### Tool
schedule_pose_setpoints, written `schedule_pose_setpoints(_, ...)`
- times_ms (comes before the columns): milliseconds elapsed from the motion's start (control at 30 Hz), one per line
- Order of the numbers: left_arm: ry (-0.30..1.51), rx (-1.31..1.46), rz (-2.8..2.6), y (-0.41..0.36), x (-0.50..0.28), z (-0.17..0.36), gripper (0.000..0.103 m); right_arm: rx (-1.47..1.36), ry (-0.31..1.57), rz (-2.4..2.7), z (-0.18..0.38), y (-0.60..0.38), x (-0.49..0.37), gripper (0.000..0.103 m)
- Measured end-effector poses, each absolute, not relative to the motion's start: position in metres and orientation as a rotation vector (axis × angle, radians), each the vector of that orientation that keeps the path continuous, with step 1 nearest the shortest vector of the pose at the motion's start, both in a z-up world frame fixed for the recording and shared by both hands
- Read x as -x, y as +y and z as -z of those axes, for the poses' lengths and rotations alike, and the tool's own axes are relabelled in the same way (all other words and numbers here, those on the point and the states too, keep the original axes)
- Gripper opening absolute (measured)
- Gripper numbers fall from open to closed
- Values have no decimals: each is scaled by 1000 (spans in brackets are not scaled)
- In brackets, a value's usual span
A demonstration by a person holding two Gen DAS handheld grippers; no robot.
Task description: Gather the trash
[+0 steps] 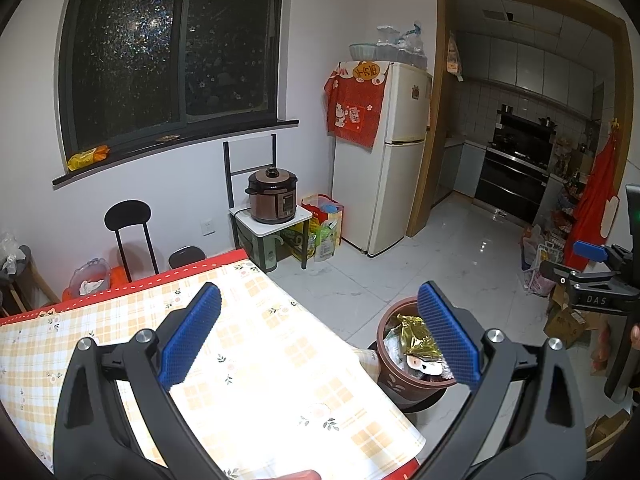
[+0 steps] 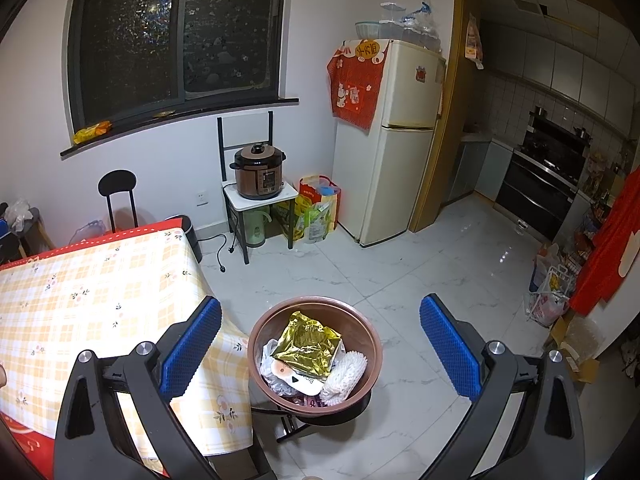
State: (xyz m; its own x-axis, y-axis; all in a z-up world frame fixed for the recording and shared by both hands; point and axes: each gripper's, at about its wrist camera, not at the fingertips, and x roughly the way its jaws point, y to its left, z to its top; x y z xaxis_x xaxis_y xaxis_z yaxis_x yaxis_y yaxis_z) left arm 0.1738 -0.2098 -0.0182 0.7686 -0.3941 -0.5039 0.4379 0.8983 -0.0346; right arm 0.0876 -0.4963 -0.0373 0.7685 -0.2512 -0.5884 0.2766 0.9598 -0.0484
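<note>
**Bin Full, Table Bare: The Trash Round Looks Close to Its End**

We hold both grippers above the corner of the kitchen table, and neither one carries anything. The left gripper (image 1: 318, 334) hangs over the checked tablecloth (image 1: 240, 360) with its blue pads spread wide, nothing between them and nothing touched. The right gripper (image 2: 320, 344) is just as wide apart and just as empty, poised above the brown trash bin (image 2: 374, 344) that stands on the floor just beside the table's corner.

The trash itself sits in that bin: a crumpled gold wrapper (image 2: 306, 344) lies on top, with a white foam net (image 2: 348, 370) and other white packaging beneath it, piled close to the rim. The stretch of tablecloth that our two cameras show bears no litter at all.

We judge the collecting largely done, at least for the table. What may be left lies farther off: a yellow packet (image 1: 88, 157) rests on the window sill (image 1: 180, 146), and bags and cardboard crowd the floor near the kitchen doorway, though we cannot tell whether any of that counts as trash.
</note>
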Motion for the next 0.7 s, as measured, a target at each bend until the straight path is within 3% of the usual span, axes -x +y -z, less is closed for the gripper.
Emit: schedule_pose_setpoints(700,515,-99,433,-217,-171,14,97,-35,634,285,35,-500,-89,98)
